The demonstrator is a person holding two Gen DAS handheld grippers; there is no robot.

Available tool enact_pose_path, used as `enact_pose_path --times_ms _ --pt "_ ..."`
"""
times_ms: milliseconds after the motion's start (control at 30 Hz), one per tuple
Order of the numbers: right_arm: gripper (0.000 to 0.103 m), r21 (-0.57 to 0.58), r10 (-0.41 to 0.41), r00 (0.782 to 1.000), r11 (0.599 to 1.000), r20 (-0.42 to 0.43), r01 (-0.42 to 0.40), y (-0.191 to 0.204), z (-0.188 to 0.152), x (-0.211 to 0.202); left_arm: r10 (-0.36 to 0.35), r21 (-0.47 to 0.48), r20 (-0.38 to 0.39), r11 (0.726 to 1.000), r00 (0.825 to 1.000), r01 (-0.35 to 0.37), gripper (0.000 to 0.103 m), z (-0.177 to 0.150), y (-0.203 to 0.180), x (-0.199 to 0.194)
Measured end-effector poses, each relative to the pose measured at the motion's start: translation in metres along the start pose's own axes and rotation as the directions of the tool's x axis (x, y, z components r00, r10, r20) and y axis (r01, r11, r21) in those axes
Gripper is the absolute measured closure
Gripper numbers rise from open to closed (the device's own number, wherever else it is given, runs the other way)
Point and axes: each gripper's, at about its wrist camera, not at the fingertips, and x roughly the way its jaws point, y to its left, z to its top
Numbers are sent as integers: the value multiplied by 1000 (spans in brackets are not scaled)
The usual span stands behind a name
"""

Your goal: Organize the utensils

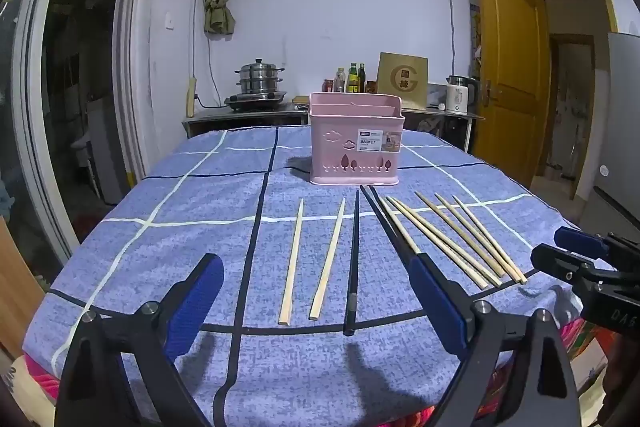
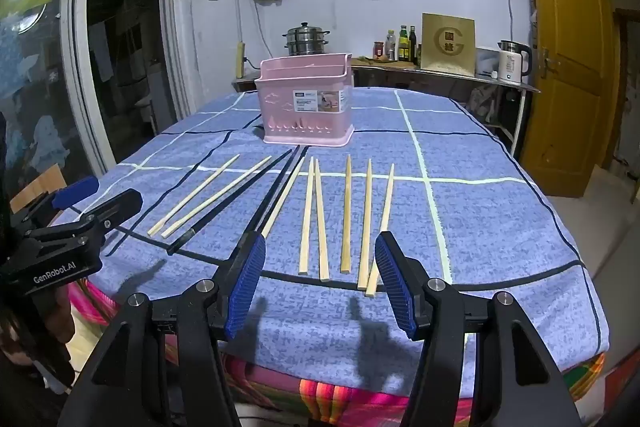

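Note:
A pink utensil basket (image 1: 354, 139) (image 2: 306, 103) stands upright on the blue checked tablecloth (image 1: 200, 211) (image 2: 480, 211). Several pale wooden chopsticks (image 1: 293, 263) (image 2: 346, 215) and two black chopsticks (image 1: 353, 259) (image 2: 230, 203) lie in a row in front of it. My left gripper (image 1: 320, 291) is open and empty, hovering over the near edge behind the left chopsticks. My right gripper (image 2: 320, 271) is open and empty, just behind the ends of the right-hand wooden chopsticks. Each gripper shows at the side of the other's view (image 1: 576, 255) (image 2: 100, 199).
Behind the table a counter (image 1: 248, 113) holds a steel steamer pot (image 1: 258, 79), bottles (image 1: 352, 79), a cardboard box (image 1: 402, 81) and a white kettle (image 1: 458, 95). A yellow door (image 1: 508, 79) is at the right. The table's near edge drops to a striped cloth (image 2: 340, 395).

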Motion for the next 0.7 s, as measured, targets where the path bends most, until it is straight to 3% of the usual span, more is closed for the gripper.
enact_pose_path --times_ms 33,700 --pt "45 0 0 1000 1000 2 0 0 0 0 13 31 0 999 1000 -13 9 0 -2 0" --pt "45 -1 -5 1000 1000 12 5 1 3 -1 1 14 -2 1000 1000 -1 9 0 -2 1"
